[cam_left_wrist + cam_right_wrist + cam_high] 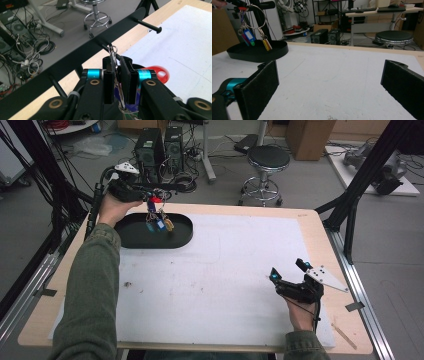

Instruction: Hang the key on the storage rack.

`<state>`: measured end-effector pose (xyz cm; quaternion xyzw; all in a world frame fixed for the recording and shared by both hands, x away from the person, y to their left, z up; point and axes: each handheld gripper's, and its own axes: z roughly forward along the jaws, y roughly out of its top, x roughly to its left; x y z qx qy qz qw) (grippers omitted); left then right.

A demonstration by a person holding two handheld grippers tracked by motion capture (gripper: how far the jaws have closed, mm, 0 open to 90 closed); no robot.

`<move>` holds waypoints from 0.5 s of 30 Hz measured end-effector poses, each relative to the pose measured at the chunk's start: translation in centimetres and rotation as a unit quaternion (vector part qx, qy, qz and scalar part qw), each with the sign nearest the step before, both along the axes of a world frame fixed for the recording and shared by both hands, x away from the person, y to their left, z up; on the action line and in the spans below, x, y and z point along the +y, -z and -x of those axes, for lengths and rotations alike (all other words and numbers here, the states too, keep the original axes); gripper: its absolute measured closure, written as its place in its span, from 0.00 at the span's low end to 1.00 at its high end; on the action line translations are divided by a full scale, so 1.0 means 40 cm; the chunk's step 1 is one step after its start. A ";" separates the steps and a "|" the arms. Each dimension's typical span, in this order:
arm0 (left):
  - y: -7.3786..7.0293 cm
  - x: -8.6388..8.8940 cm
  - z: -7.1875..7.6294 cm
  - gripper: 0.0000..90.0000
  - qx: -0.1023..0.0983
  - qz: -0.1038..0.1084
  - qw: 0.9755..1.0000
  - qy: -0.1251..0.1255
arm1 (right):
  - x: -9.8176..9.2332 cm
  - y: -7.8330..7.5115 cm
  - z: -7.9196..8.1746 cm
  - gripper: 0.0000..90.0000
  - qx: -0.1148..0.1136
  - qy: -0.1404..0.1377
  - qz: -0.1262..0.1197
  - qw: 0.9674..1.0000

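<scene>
My right gripper (288, 272) rests at about four o'clock on the mat (225, 270), its jaws wide apart with nothing between them, so it has no part in this step and I'd keep it there, well clear. The work is up at ten o'clock: my left gripper (117, 75) is clamped on the key ring (113, 53), the thin wire pinched edge-on between the two pads, with the keys and coloured tags (159, 220) dangling over the black tray (182, 237) that forms the stand's base. In the right gripper view the ring (257, 16) hangs around or against the stand's horizontal peg (265, 4); I cannot tell whether it is fully threaded on. I judge the step is hanging the ring on a peg. To do it well I'd hold the ring's plane square to the peg, slide it on past the knob at the tip (158, 30), let the bunch stop swinging, then open slowly and back straight out so the pads don't drag the wire off. The red tag (160, 73) beside my jaw could snag, so I'd watch that.
</scene>
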<state>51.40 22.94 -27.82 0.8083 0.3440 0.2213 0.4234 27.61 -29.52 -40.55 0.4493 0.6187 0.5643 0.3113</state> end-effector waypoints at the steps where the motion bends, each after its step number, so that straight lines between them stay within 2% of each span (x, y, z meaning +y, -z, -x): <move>1: -0.002 0.001 0.001 0.87 0.004 0.008 1.000 -0.001 | 0.000 0.000 -0.001 0.01 -0.001 -0.001 0.002 1.000; 3: -0.009 0.006 0.004 0.78 0.008 0.028 1.000 -0.005 | 0.001 0.000 -0.001 0.01 -0.002 -0.001 0.001 1.000; 5: -0.014 0.011 0.007 0.74 0.016 0.056 0.998 0.005 | 0.000 0.000 0.000 0.01 0.001 0.000 -0.002 1.000; 11: -0.024 0.020 0.018 0.59 0.039 0.078 0.996 0.012 | -0.002 -0.001 0.002 0.01 0.001 -0.002 -0.008 1.000; 14: -0.023 0.020 0.024 0.47 0.044 0.095 0.994 0.014 | -0.002 -0.002 0.004 0.01 -0.001 0.000 -0.008 1.000; 15: -0.022 0.019 0.027 0.43 0.044 0.093 0.995 0.012 | -0.003 -0.002 0.003 0.01 -0.004 0.001 -0.006 1.000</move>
